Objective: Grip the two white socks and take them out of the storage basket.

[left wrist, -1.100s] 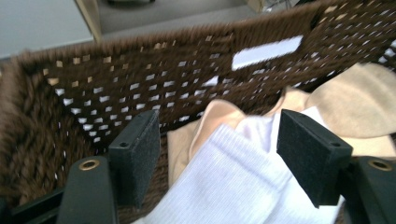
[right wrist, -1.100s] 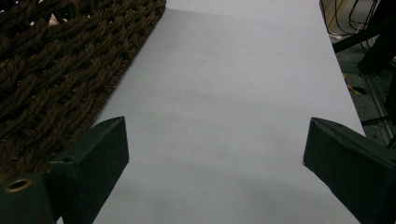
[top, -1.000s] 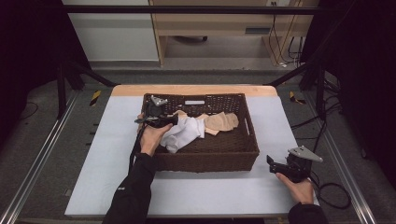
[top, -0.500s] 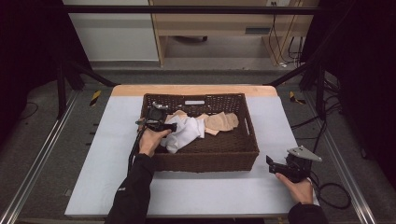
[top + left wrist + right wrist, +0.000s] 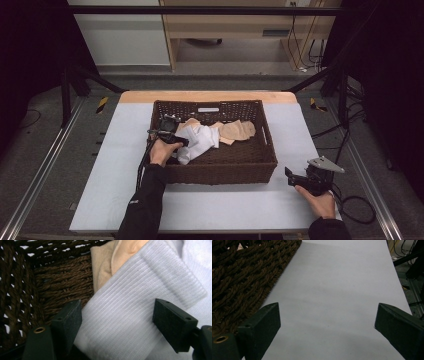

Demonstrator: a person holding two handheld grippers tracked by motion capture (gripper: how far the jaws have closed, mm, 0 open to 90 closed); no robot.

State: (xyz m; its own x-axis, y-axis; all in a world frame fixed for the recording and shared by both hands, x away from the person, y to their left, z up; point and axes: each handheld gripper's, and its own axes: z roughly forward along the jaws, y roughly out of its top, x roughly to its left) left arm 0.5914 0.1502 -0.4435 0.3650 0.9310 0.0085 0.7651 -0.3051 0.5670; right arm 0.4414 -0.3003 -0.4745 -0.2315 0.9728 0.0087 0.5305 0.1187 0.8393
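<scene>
Both grippers' fingers wide apart — left gripper (image 5: pixel 117 326) astride white sock (image 5: pixel 130 310), right gripper (image 5: pixel 328 332) empty.

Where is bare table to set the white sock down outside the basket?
The table is bare left of the basket, and in the front strip between the basket and the near edge. The right gripper rests open over the bare strip at the right. Inside the basket the left half is crowded by socks and the left gripper.

Table (image 5: pixel 115 165) evenly lit, surroundings dark; high view soft, close-ups sharper.
</scene>
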